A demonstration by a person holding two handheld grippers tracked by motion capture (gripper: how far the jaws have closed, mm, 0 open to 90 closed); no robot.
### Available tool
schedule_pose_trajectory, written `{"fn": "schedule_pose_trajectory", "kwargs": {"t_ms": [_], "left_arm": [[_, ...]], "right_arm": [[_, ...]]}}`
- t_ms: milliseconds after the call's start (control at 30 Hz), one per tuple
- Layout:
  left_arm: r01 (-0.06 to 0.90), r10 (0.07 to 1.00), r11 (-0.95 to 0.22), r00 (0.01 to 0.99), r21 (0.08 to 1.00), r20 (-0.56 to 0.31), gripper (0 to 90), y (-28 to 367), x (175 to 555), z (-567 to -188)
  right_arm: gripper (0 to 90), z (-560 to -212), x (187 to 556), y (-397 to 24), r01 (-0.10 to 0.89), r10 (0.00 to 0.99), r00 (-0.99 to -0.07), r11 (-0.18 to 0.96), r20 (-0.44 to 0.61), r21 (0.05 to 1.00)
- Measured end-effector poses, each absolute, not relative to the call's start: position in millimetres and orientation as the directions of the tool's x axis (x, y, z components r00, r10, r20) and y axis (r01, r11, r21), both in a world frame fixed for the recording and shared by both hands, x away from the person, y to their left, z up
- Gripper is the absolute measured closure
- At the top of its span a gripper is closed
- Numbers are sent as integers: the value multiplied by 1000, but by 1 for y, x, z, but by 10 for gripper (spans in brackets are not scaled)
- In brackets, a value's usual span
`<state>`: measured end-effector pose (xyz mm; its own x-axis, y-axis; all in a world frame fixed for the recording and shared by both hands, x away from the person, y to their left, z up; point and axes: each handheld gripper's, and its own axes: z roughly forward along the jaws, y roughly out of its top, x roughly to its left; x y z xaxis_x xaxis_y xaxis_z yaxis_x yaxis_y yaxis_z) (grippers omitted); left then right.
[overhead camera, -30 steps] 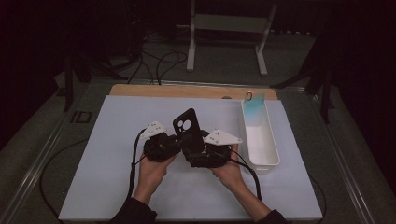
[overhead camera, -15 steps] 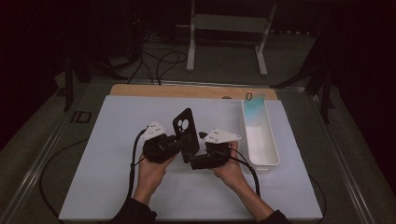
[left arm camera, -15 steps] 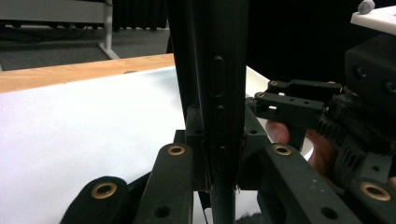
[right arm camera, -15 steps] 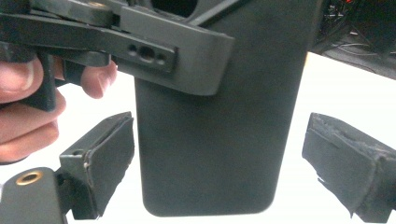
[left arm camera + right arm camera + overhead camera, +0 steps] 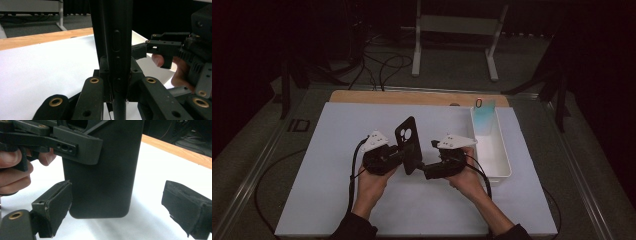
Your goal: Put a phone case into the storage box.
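Left tool [image 5: 399, 156] clamped on black phone case [image 5: 408, 145], held upright; right tool [image 5: 422, 167] wide open w/ pads either side of case, not touching.

The right gripper [image 5: 421, 167] has let go of the black phone case [image 5: 408, 144] and drawn back toward the white tray; its fingers [image 5: 53, 207] now stand apart. The case, upright before, now leans right, clamped in the left gripper [image 5: 404, 156].

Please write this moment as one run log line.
left claw: shut on phone case | right claw: open, at case's lower end | case: upright above mat | tray: right
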<state>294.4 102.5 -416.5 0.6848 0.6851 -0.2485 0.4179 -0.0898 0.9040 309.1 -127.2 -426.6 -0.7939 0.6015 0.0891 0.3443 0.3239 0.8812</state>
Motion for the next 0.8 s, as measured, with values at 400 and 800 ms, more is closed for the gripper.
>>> {"fn": "schedule_pose_trajectory", "kwargs": {"t_ms": [400, 800], "left_arm": [[415, 683, -106, 691, 903, -237, 798, 103, 294, -419], [408, 671, -121, 705, 905, -228, 797, 99, 293, -421]], "right_arm": [[82, -417, 314, -136, 365, 585, -802, 321, 121, 874], [82, -392, 322, -133, 333, 580, -806, 279, 118, 901]]}}
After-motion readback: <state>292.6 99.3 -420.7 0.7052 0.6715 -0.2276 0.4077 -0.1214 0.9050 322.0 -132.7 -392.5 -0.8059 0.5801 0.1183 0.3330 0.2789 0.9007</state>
